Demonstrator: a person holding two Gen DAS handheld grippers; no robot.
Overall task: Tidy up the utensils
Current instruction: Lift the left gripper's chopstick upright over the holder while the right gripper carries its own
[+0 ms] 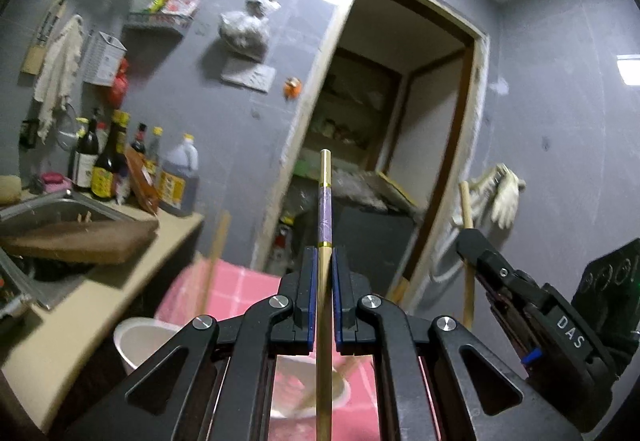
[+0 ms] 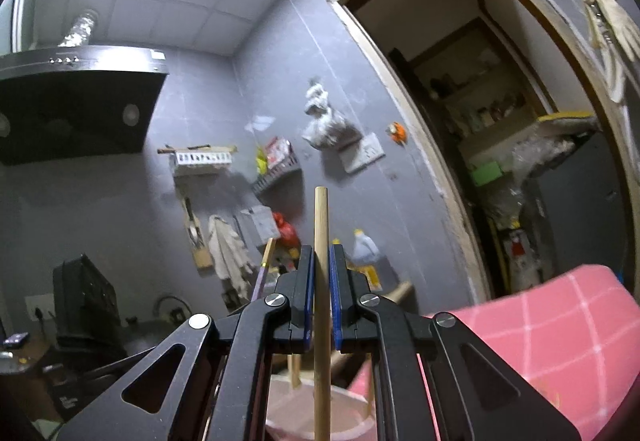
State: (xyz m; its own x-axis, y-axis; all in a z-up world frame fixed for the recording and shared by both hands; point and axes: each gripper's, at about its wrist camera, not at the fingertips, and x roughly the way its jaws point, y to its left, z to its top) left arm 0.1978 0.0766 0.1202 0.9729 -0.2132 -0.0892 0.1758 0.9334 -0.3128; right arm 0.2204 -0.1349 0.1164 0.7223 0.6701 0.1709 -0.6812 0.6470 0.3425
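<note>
My left gripper (image 1: 324, 253) is shut on a gold chopstick (image 1: 325, 197) with a purple patterned band, which sticks out level toward the doorway. In the right wrist view my right gripper (image 2: 320, 253) is shut on a plain wooden chopstick (image 2: 321, 221). The left wrist view shows the right gripper (image 1: 472, 245) at the right, with its wooden chopstick (image 1: 465, 201) upright. The gold chopstick (image 2: 264, 269) shows at the left of the right wrist view. Below both grippers sits a white bowl (image 1: 134, 341) (image 2: 288, 407) with more wooden chopsticks (image 1: 344, 373) in it.
A pink checked cloth (image 1: 240, 285) (image 2: 540, 321) covers the surface under the bowl. At the left, a counter (image 1: 120, 281) holds a sink (image 1: 48, 209), a wooden board (image 1: 80, 241) and several bottles (image 1: 108, 161). Ahead is an open doorway (image 1: 392, 145). A range hood (image 2: 72, 101) hangs at the far left.
</note>
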